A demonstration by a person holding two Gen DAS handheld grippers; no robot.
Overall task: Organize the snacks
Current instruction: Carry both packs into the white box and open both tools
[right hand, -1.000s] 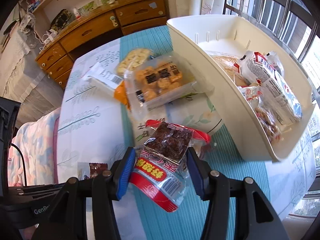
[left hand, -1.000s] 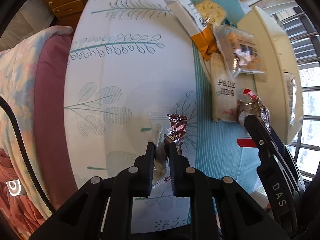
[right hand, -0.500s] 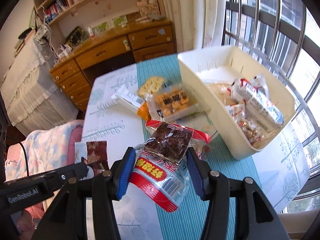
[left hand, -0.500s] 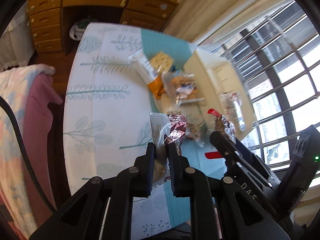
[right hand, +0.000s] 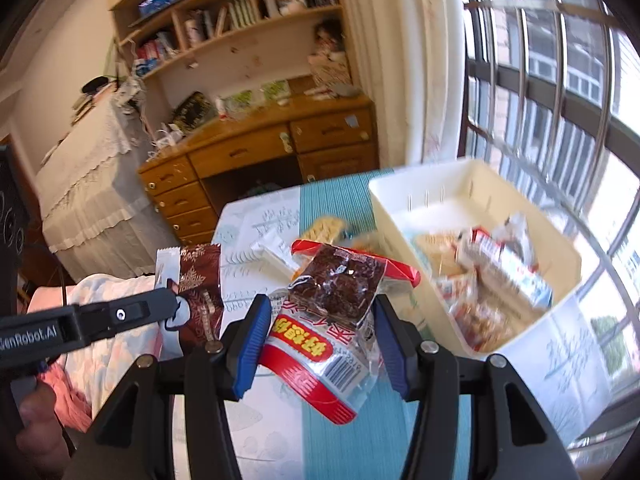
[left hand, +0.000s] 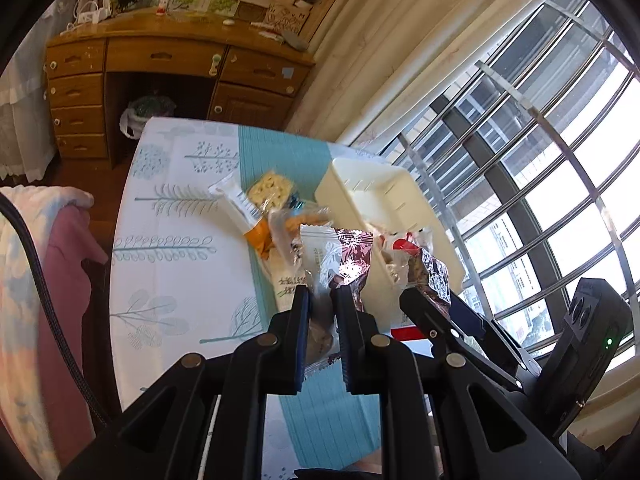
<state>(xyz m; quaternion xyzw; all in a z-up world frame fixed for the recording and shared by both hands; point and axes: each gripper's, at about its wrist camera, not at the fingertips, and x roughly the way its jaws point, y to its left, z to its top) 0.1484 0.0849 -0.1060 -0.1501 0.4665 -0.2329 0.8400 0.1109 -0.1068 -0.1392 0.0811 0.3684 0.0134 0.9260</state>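
Observation:
My left gripper is shut on a small brown-and-white snack packet, held up above the table. The same packet shows at the left of the right wrist view, pinched by the left gripper. My right gripper is shut on a red-and-clear packet of dark brown snacks, also lifted in the air; that packet appears right of the left gripper. A cream plastic bin holding several packets stands at the table's right side, also seen as the bin ahead.
Loose snack packets lie on the patterned tablecloth left of the bin. A wooden desk with drawers stands beyond the table, a barred window on the right, and a bed with a floral blanket on the left.
Both grippers have risen and tilted up with their packets still gripped. The table and bin look smaller and farther; the desk, shelves and window have come into view.

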